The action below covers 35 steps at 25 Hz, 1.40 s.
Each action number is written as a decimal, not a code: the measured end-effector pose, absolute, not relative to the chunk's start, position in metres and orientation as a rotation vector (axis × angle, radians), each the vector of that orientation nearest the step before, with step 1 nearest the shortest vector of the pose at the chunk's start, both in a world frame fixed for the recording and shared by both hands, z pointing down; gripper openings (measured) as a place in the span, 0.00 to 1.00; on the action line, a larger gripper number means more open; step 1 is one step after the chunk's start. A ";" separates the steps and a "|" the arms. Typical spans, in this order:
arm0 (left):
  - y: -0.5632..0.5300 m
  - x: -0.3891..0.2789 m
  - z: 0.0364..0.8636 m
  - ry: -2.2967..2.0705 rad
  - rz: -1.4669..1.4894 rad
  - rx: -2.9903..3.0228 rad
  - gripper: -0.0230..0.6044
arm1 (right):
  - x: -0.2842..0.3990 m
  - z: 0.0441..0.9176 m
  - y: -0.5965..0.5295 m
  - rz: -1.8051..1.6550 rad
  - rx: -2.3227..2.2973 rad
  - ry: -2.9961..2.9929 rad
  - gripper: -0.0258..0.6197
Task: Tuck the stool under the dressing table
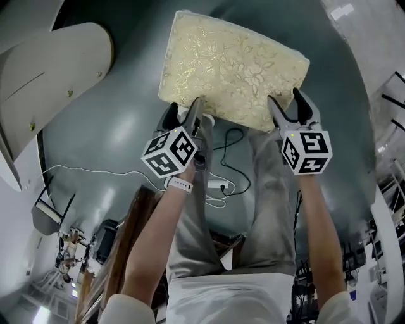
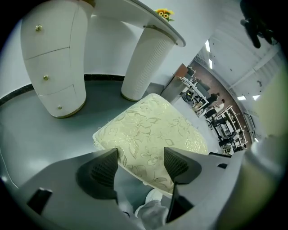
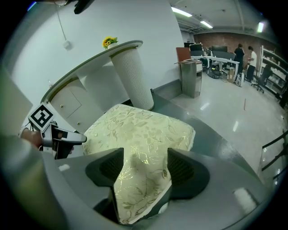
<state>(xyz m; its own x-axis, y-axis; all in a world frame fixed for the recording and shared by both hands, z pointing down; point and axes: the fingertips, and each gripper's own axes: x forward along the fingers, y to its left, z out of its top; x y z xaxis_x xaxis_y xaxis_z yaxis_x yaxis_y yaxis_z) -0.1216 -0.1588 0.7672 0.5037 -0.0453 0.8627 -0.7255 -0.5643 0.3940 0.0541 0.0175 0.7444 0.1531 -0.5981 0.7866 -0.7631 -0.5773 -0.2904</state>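
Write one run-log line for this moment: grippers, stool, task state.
left gripper: open, astride stool near edge | right gripper: open, astride stool corner | stool: not yet under dressing table

Head view: only the brocade cushion of the stool (image 1: 231,66) shows; its legs and base lie hidden beneath it, as in both gripper views. The cushion's near edge is covered by the fingers (image 1: 195,114) of the left gripper (image 1: 183,115) and by the right gripper (image 1: 286,101). The dressing table (image 1: 57,69) is cut off by the left and top edges. The floor cables (image 1: 221,185) are partly hidden by the person's legs and forearms.

Left gripper view: the tabletop (image 2: 135,11) runs out past the top edge.

Right gripper view: the cushion's near corner sinks between the fingers (image 3: 182,168); contact with the pads cannot be told. The yellow flowers (image 3: 109,42) and distant people (image 3: 239,53) are too small to tell.
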 end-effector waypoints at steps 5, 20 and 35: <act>-0.159 -0.119 0.772 -0.667 1.117 1.967 0.56 | 0.049 0.752 0.016 1.313 2.197 -1.299 0.51; -0.199 -0.084 0.773 -0.649 1.110 2.063 0.55 | 0.046 0.755 0.009 1.321 2.308 -1.226 0.51; -0.251 -0.051 0.768 -0.579 1.159 2.157 0.55 | 0.051 0.750 -0.026 1.406 2.415 -1.199 0.51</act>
<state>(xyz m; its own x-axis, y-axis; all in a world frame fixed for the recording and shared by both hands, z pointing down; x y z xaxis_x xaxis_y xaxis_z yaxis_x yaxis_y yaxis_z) -0.0512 -0.2505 0.7680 0.5203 -0.0876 0.8495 -0.6267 -0.7149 0.3101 0.0505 -0.0258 0.7502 0.2631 -0.5783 0.7722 -0.6714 -0.6845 -0.2839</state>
